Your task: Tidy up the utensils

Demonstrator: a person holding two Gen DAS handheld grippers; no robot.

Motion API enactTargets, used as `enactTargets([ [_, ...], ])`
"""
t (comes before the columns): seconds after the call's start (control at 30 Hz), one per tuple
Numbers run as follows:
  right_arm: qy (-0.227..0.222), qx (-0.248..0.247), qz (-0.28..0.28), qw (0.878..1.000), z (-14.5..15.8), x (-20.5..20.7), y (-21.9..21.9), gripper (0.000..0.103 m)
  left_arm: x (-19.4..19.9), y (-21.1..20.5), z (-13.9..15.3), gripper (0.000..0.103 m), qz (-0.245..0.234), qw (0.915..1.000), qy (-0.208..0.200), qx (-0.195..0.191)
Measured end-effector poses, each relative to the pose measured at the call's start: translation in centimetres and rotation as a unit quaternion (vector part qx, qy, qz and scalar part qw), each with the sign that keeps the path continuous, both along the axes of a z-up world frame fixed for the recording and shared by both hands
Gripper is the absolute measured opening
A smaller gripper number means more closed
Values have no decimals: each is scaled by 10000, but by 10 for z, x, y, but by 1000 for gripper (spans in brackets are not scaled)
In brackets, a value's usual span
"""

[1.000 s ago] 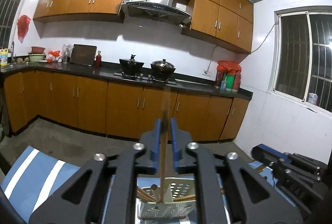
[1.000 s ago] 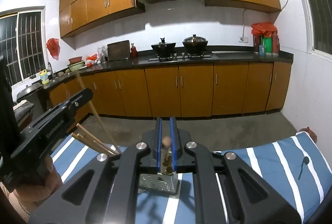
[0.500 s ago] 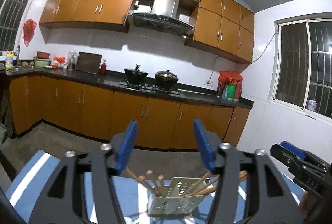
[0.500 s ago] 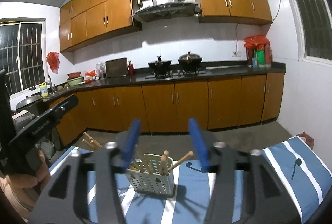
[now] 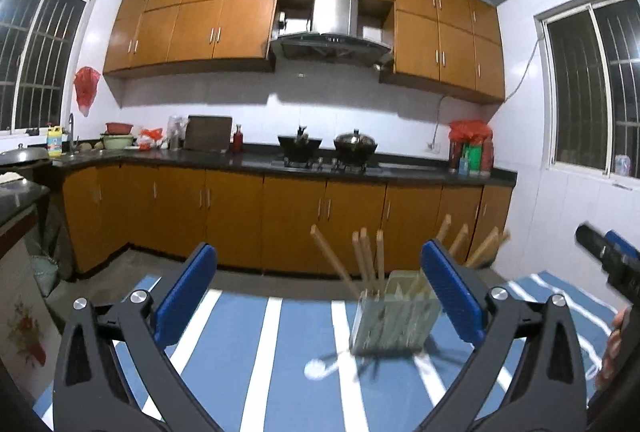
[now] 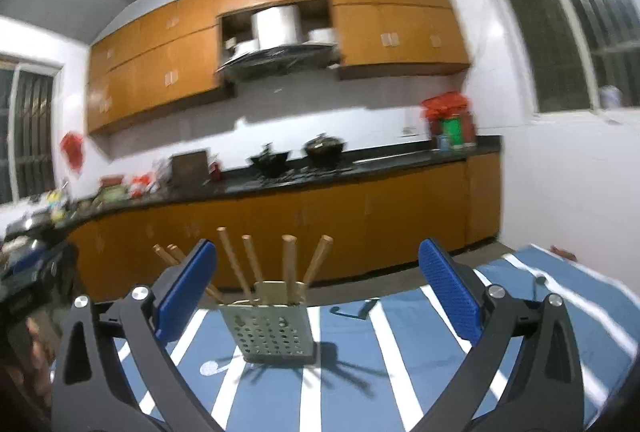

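A perforated metal utensil holder (image 5: 394, 314) (image 6: 272, 328) stands upright on the blue-and-white striped tablecloth (image 5: 280, 360) (image 6: 360, 384). Several wooden chopsticks (image 5: 366, 260) (image 6: 288, 264) stick up out of it, fanned apart. My left gripper (image 5: 320, 292) is open and empty, pulled back from the holder, which sits ahead to the right. My right gripper (image 6: 316, 292) is open and empty, with the holder ahead between its jaws but farther away. The right gripper also shows at the right edge of the left wrist view (image 5: 612, 264).
Behind the table runs a dark kitchen counter (image 5: 280, 162) with orange cabinets, two pots on a stove (image 5: 328, 144) and bottles. White walls and barred windows (image 5: 596, 92) flank the room. The table's far edge (image 5: 320, 296) lies just beyond the holder.
Both grippers were shut on chopsticks over the holder a second ago. They opened, left the chopsticks in the holder, and have drawn back from it.
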State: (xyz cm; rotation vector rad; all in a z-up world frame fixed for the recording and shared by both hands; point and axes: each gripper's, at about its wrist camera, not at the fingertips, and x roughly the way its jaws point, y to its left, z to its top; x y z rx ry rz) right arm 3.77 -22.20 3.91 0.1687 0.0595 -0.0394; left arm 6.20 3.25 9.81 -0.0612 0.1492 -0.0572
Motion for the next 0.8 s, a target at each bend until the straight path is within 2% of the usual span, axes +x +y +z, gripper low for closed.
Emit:
enactTargets([
  [0.07, 244, -199, 128, 9994, -10, -5, 3, 99, -6, 0, -11, 101, 14, 9999, 108, 77],
  [0.2, 397, -778, 44, 9962, -31, -17, 18, 99, -15, -5, -34, 101, -136, 9985, 509, 162],
  [0.4, 747, -823, 192, 9936, -61, -22, 25, 99, -31, -11, -62, 101, -122, 9978, 579, 297],
  [0.8, 1309, -822, 216, 9877, -100, -18, 27, 99, -35, -13, -88, 101, 27, 9949, 870, 509],
])
